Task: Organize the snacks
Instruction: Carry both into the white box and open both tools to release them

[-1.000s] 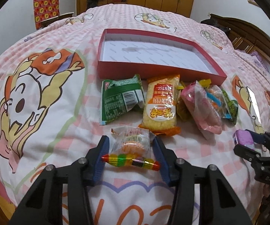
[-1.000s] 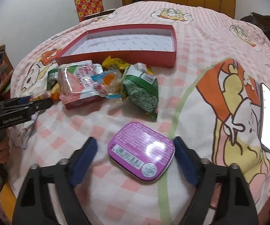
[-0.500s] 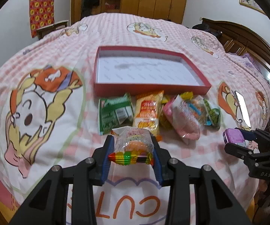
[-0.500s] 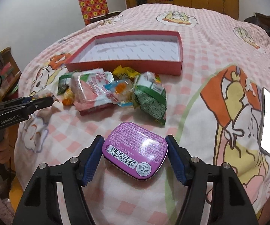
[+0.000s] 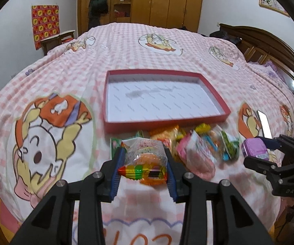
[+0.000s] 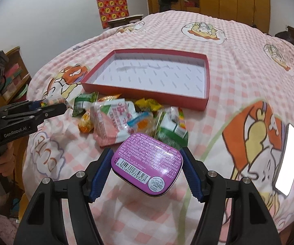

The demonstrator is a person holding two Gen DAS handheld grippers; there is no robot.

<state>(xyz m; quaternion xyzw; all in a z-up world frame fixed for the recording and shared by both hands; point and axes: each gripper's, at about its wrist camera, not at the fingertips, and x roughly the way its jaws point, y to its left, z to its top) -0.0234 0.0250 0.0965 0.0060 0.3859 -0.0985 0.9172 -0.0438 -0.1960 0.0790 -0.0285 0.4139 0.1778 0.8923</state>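
Holding snacks off the bed, both grippers are loaded: left gripper (image 5: 145,169) pinches a clear candy bag (image 5: 145,159), right gripper (image 6: 147,167) clamps a purple tin (image 6: 147,163) by its side edges. Red tray (image 5: 167,123) sits mid-bed, nothing in it, the loose pile (image 6: 126,118) along its near edge. Bag likely light, crinkly, slippery, so grip the bulk; tin rigid, smooth, may slip if tilted.
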